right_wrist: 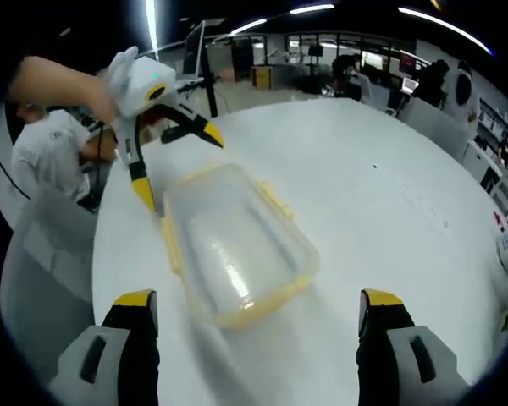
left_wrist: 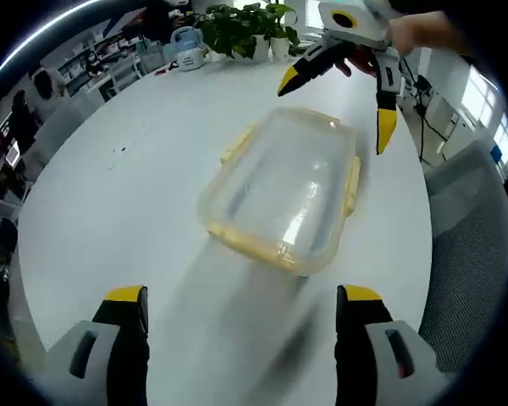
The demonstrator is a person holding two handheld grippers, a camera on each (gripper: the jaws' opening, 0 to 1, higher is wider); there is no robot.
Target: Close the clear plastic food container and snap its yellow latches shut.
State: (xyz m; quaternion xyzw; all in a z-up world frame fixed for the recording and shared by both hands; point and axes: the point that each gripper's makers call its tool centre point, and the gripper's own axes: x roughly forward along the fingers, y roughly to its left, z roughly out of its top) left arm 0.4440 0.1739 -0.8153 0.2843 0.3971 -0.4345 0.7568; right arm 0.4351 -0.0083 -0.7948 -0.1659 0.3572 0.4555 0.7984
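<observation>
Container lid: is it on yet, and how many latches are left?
Done: the lid sits on the clear container on the white table. In hand: nothing; left gripper and right gripper are open, apart from it. Left: pressing the yellow latches; motion blur hides their state.

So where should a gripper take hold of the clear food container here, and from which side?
Probably across a short end of the clear food container, jaws spanning its lidded rim. It lies flat on the white table, with yellow latches along the edges. The left gripper faces the near end and the right gripper the far end, both open wide.
</observation>
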